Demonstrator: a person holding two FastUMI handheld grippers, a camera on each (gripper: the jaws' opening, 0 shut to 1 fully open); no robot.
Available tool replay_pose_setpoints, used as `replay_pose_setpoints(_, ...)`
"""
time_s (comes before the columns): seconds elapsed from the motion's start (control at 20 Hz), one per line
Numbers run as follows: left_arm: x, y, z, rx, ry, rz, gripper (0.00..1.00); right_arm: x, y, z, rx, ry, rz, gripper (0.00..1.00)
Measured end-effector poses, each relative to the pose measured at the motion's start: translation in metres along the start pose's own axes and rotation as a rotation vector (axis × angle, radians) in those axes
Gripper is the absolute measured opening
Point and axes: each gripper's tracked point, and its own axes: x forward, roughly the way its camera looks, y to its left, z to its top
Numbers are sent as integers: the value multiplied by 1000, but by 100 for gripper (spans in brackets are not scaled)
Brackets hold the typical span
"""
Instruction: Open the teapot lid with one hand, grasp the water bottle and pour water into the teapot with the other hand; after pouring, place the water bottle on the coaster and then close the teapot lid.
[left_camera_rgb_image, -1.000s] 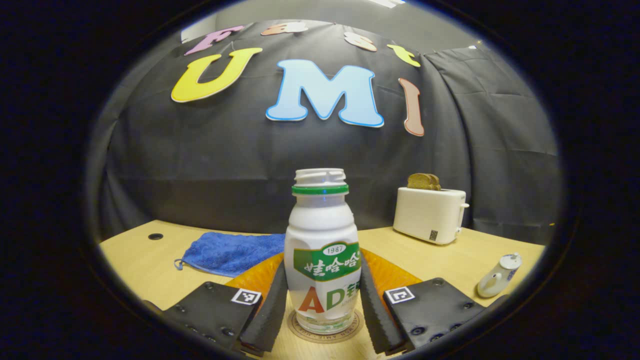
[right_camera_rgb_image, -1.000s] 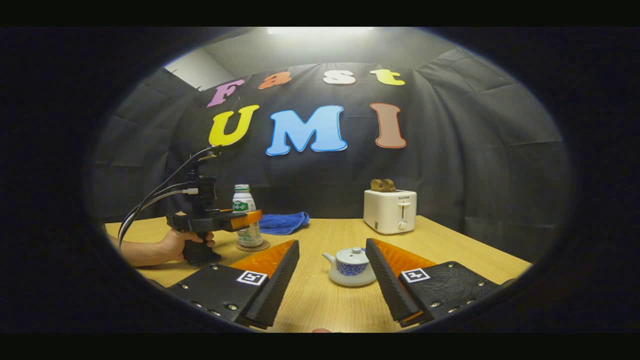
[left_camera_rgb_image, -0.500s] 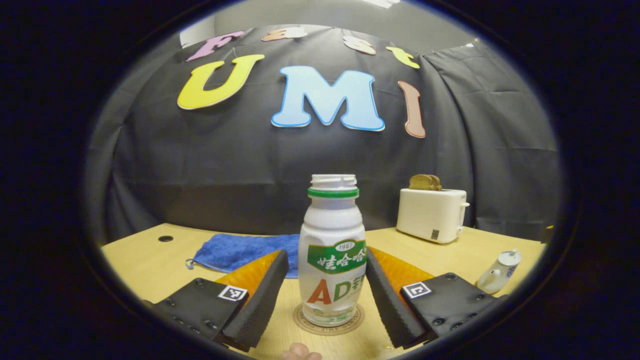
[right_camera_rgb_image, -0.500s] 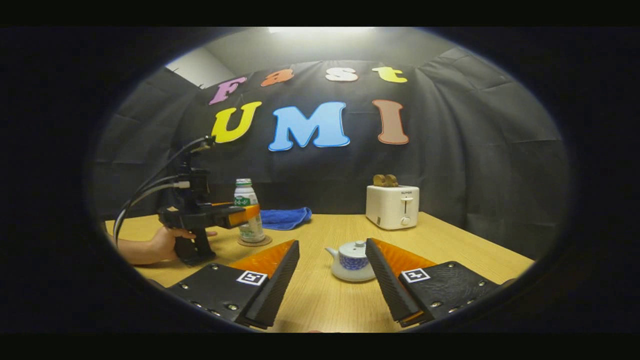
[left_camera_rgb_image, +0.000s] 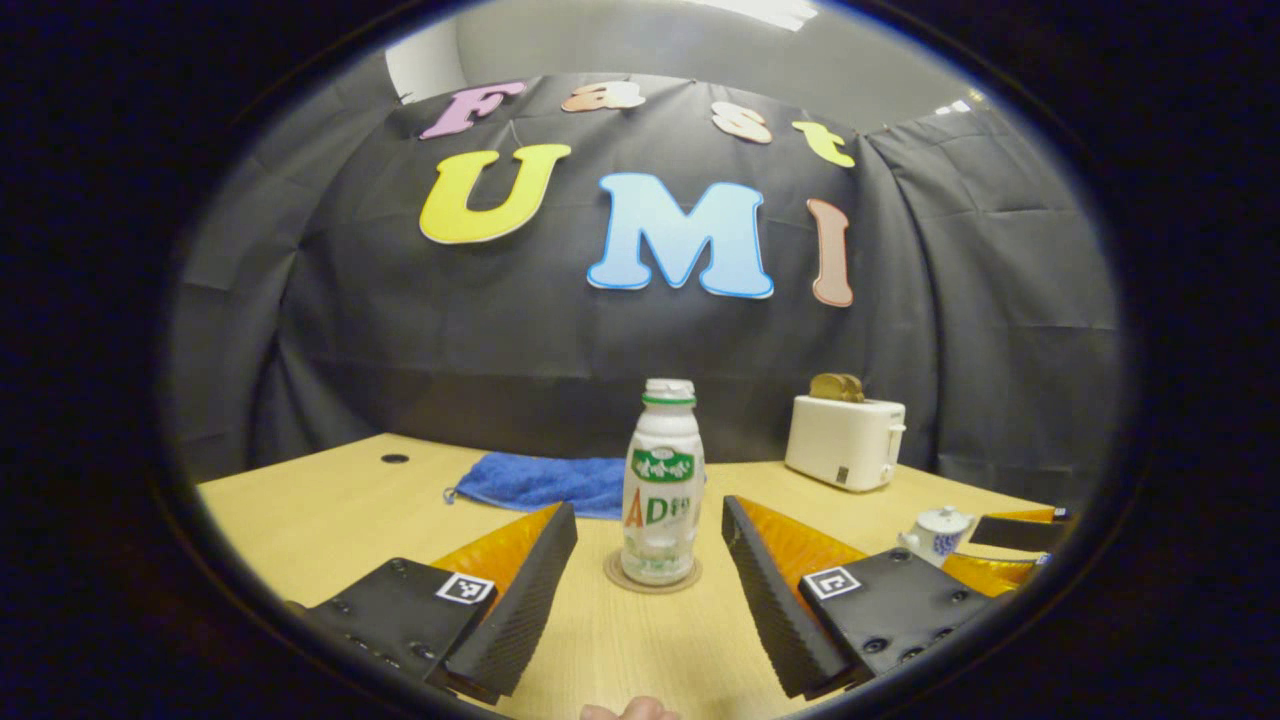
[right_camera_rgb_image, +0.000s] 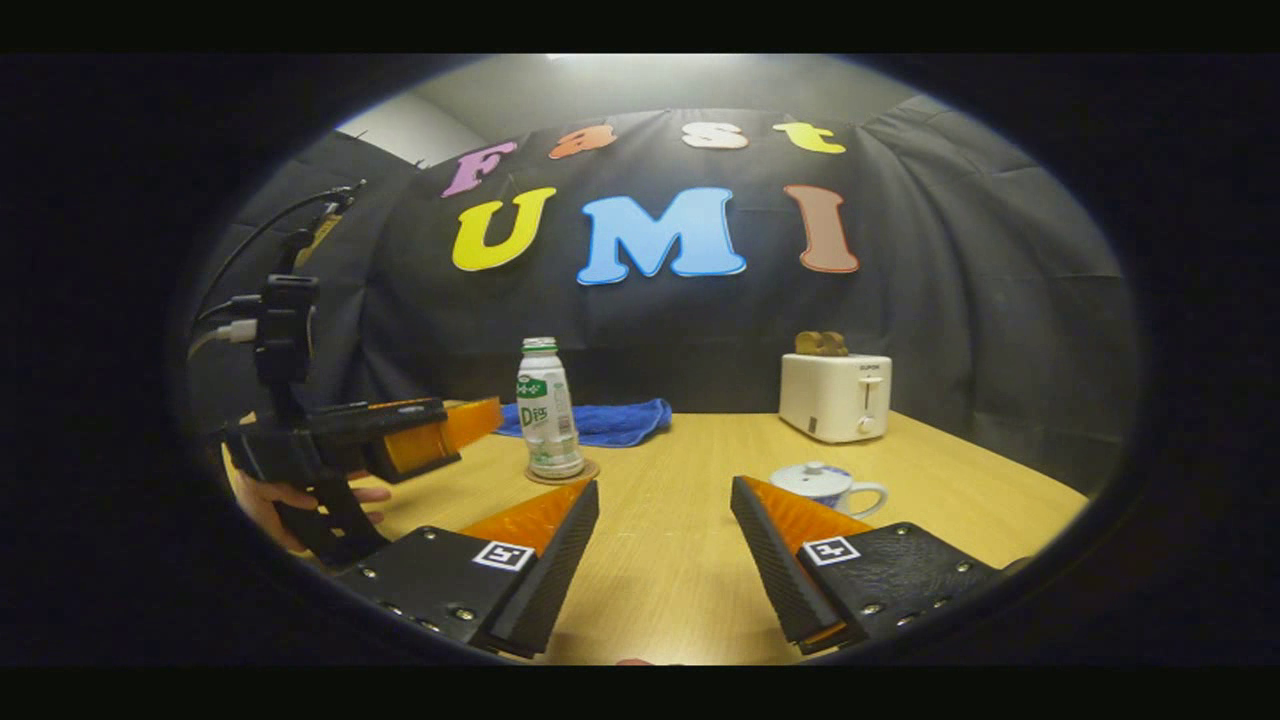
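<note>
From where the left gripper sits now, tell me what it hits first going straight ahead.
Likely the water bottle, standing on its coaster between and ahead of the open left gripper. Bare table lies between.

- Bottle (left_camera_rgb_image: 663, 480): green printed label (left_camera_rgb_image: 662, 466) with large coloured letters beneath; wording left unread.
- Left hand-held gripper (left_camera_rgb_image: 648, 505): square black-and-white coded tag (left_camera_rgb_image: 464, 588) on each finger mount, no words.
- Right hand-held gripper (right_camera_rgb_image: 664, 484): same tags, one per finger mount.
- Toaster (left_camera_rgb_image: 845, 442): small code sticker (left_camera_rgb_image: 840, 475) on the side; brand mark on the front too small to read.
</note>
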Motion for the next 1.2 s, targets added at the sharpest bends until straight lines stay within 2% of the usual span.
replay_pose_setpoints(0.05, -9, 1, -12, -7, 30, 20, 100, 1, 8, 0, -9, -1, 8, 82)
replay_pose_setpoints(0.1, -20, 4, -4, 6, 0, 54, 100, 0, 15, 3, -14, -4, 6, 82)
replay_pose_setpoints(0.2, -43, 2, -6, -5, 5, 67, 100, -2, 27, 3, -18, -10, 9, 83)
replay_pose_setpoints(0.3, -57, 8, -8, 47, -12, 122, 100, -5, 28, 9, -6, -72, -9, 82)
replay_pose_setpoints(0.35, -63, 10, 3, 91, -61, 147, 100, -6, 29, 7, -16, -57, -14, 82)
replay_pose_setpoints(0.4, -67, 7, -1, 69, -42, 144, 100, -7, 27, 2, 0, -64, -21, 82)
replay_pose_setpoints(0.45, -71, 6, 0, 80, -51, 153, 100, -5, 19, 6, -3, -56, -71, 82)
replay_pose_setpoints(0.5, -70, 4, -1, 76, -48, 147, 98, -7, 11, 8, 0, -58, -115, 82)
replay_pose_setpoints(0.75, -75, -3, -1, 80, -47, 104, 100, -9, -6, 7, 9, -60, -241, 83)
replay_pose_setpoints(0.8, -75, -3, -3, 80, -42, 104, 100, -9, -5, 7, 10, -55, -241, 82)
replay_pose_setpoints(0.85, -76, -3, -3, 81, -44, 103, 96, -9, -2, 7, 10, -57, -233, 83)
replay_pose_setpoints(0.9, -75, -3, 0, 80, -50, 103, 100, -10, 1, 9, 7, -61, -221, 83)
replay_pose_setpoints(1.0, -74, -5, -4, 79, -41, 93, 100, -9, 2, 7, 7, -57, -201, 81)
replay_pose_setpoints(1.05, -75, -7, -4, 81, -40, 83, 96, -8, 2, 6, 8, -57, -197, 98)
replay_pose_setpoints(1.1, -74, -9, -4, 78, -42, 71, 100, -9, 2, 8, 6, -61, -195, 97)
replay_pose_setpoints(1.2, -73, -10, -2, 81, -47, 59, 100, -9, 2, 8, 8, -59, -195, 97)
